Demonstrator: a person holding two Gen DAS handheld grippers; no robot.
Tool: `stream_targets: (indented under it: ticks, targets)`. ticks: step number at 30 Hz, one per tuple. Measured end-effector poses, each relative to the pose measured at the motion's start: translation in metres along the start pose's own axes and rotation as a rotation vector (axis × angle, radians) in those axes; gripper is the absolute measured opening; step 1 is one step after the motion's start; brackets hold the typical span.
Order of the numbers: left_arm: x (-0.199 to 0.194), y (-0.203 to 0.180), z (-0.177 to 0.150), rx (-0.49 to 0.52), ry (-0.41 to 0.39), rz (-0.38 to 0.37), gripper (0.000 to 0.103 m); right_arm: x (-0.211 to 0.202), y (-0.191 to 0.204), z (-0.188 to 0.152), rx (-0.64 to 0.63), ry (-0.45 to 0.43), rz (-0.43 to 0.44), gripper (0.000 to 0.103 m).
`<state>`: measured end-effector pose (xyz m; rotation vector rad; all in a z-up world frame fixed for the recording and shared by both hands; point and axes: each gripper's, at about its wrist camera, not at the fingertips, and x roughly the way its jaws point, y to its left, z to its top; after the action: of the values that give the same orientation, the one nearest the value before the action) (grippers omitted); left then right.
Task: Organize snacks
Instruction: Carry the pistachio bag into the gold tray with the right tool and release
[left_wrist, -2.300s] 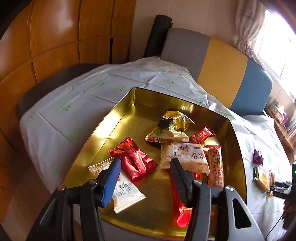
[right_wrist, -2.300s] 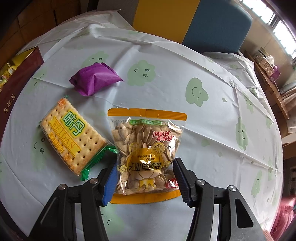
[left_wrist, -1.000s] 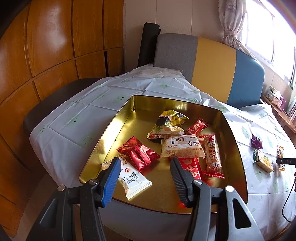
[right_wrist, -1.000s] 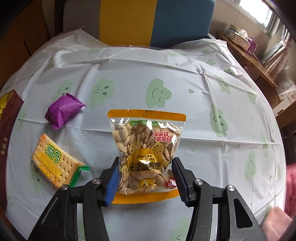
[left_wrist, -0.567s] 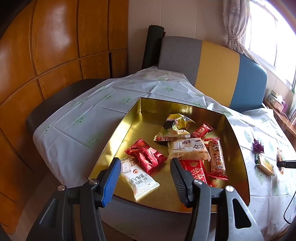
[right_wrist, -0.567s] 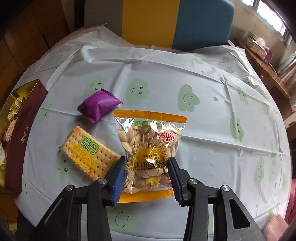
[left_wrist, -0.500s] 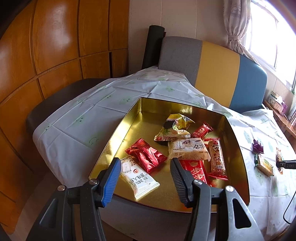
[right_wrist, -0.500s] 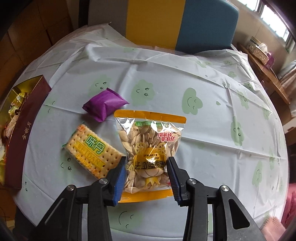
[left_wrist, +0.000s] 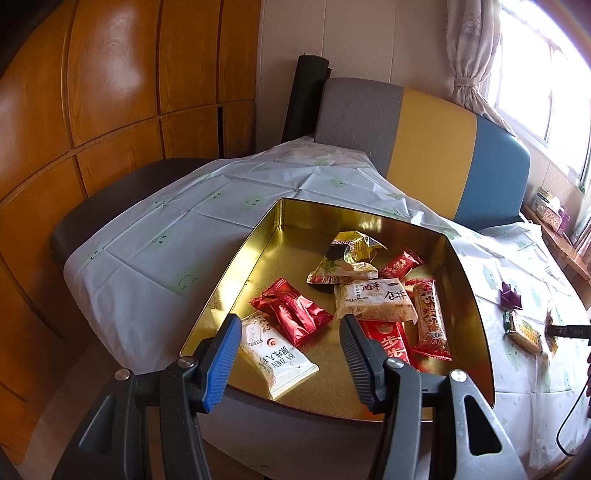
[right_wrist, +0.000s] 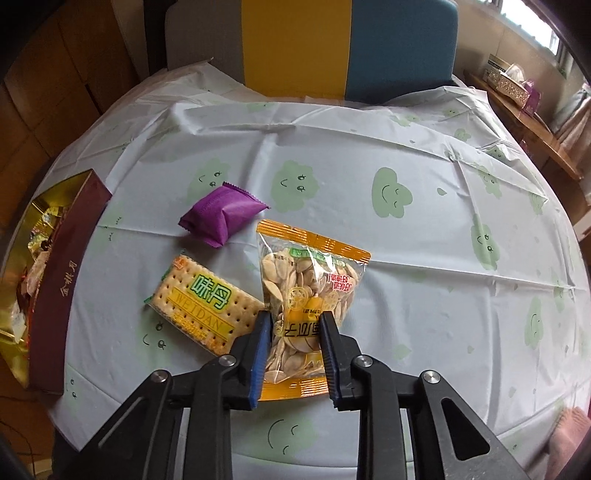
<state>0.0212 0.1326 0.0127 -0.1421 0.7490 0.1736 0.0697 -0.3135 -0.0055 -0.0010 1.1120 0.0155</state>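
My right gripper (right_wrist: 295, 321) is shut on a clear, orange-edged bag of melon seeds (right_wrist: 308, 291), pinching its lower half just above the tablecloth. A cracker packet (right_wrist: 205, 306) lies just left of the bag and a purple packet (right_wrist: 221, 216) lies behind that. My left gripper (left_wrist: 290, 328) is open and empty, held above the near edge of a gold tin (left_wrist: 236, 266). The tin holds several wrapped snacks, among them a red packet (left_wrist: 295, 312) and a white packet (left_wrist: 275, 356).
The tin's maroon outer wall (right_wrist: 61, 295) shows at the left of the right wrist view. A grey, yellow and blue chair back (left_wrist: 424, 147) stands behind the table. A dark chair (left_wrist: 110, 206) is at the left. A wooden side shelf (right_wrist: 524, 107) is at the right.
My right gripper has closed from wide around the seed bag to pinching it, and the bag has tilted. My left gripper has drawn back from the tin and stayed open.
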Motion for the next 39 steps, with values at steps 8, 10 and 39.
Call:
stream_targets:
  ticks: [8, 10, 39]
  targets:
    - [0.002, 0.001, -0.001, -0.001, -0.001, 0.005, 0.056, -0.026, 0.017, -0.004, 0.030, -0.076, 0.120, 0.024]
    - [0.002, 0.000, -0.001, -0.002, -0.004, 0.008, 0.056, -0.032, 0.032, -0.005, 0.011, -0.091, 0.161, 0.023]
    - [0.011, 0.023, 0.000, -0.070, 0.014, 0.054, 0.056, -0.029, 0.283, -0.032, -0.336, -0.030, 0.542, 0.008]
